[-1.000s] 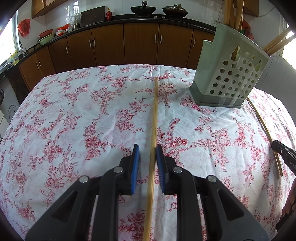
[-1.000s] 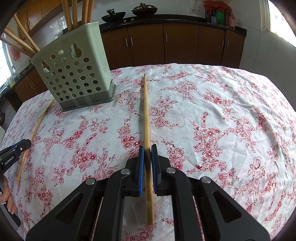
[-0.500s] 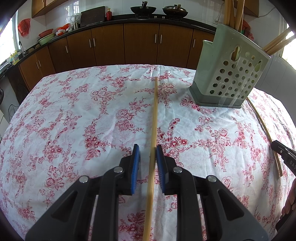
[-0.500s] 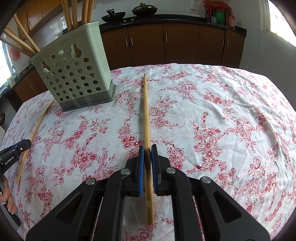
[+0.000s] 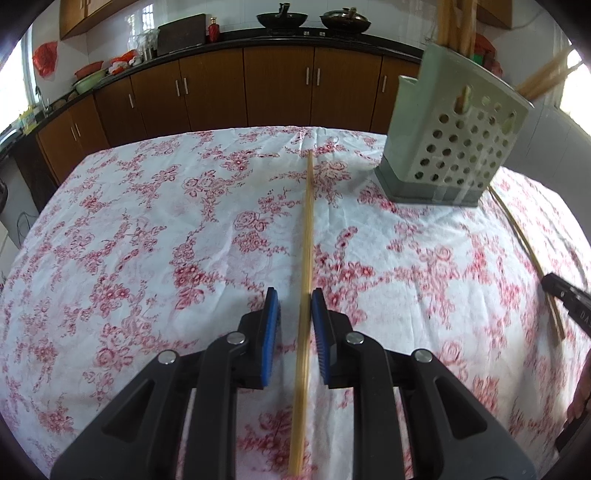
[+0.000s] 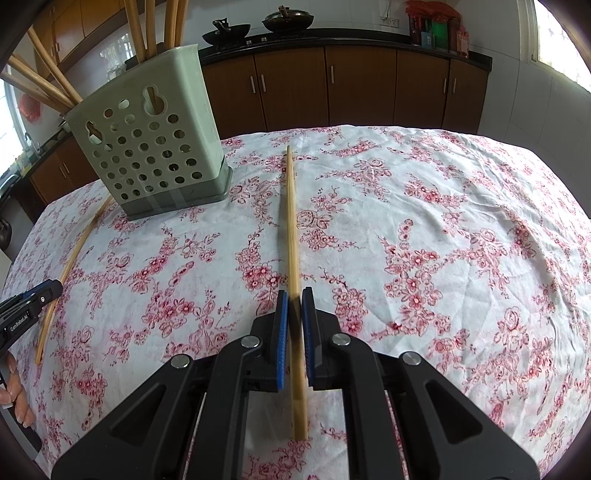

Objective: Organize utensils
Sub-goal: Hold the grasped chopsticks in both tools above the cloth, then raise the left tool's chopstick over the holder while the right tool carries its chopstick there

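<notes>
My left gripper (image 5: 294, 308) straddles one chopstick (image 5: 306, 236), narrow gap; right gripper (image 6: 294, 308) clamps another chopstick (image 6: 291, 229)

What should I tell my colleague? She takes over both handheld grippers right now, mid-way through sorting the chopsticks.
Left gripper: open, straddling the first chopstick, with gaps on both sides.
Right gripper: pads nearly closed around the second chopstick; I cannot tell if it is clamped.
Both chopsticks lie flat on the floral tablecloth, one on each side of the green holder.
Done: several chopsticks already stand in the holder.
Left: grip each loose chopstick, lift it, and drop it into the holder.
</notes>
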A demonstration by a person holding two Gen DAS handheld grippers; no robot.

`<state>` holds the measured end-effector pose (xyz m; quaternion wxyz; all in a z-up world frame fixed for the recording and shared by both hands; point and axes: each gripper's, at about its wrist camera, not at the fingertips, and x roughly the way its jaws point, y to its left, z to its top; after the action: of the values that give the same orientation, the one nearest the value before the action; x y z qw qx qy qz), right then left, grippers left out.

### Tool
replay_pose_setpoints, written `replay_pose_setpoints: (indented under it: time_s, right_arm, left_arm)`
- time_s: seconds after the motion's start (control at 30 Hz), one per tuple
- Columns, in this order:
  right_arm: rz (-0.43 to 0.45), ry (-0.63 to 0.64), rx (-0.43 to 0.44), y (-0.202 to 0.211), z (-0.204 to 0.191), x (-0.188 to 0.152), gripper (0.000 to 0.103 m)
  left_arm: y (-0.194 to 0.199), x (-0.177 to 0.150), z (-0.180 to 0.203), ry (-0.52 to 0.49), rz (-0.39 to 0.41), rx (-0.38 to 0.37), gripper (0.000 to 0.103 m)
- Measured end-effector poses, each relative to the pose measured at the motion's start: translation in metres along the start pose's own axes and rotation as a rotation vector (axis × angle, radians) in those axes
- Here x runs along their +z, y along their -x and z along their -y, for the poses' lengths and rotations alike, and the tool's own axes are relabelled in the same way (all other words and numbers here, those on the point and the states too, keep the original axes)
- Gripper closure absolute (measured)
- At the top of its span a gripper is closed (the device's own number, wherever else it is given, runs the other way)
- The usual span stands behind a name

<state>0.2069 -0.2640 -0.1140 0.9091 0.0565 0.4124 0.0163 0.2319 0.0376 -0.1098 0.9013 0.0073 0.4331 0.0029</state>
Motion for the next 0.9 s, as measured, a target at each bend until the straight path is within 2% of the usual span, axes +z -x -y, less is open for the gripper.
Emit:
replay_pose_setpoints:
  time_s: [0.07,0.17,0.3,0.43,0.7,0.9]
  right_arm:
    - [0.0,-0.005,0.015,0.003,0.001,-0.005,0.094]
    - [0.001,-0.021,0.038,0.004,0.003,-0.007,0.095]
    - [0.02,-0.004,0.017,0.011,0.0,-0.008,0.095]
    - [0.115,0.0,0.016,0.04,0.0,0.001,0.095]
    - [0.282,-0.004,0.031,0.09,0.002,0.031,0.095]
    - [0.345,-0.006,0.046,0.107,0.008,0.046,0.095]
  left_arm:
    - [0.004,-0.005,0.001,-0.006,-0.001,-0.001,0.083]
    - [0.008,-0.009,0.003,-0.014,-0.002,-0.002,0.094]
    - [0.014,-0.011,0.006,-0.042,-0.003,-0.005,0.095]
    - [0.04,-0.008,0.002,-0.043,0.059,-0.014,0.095]
    - [0.113,0.025,-0.001,0.003,0.245,-0.085,0.095]
    - [0.136,0.049,-0.016,0.056,0.301,-0.129,0.095]
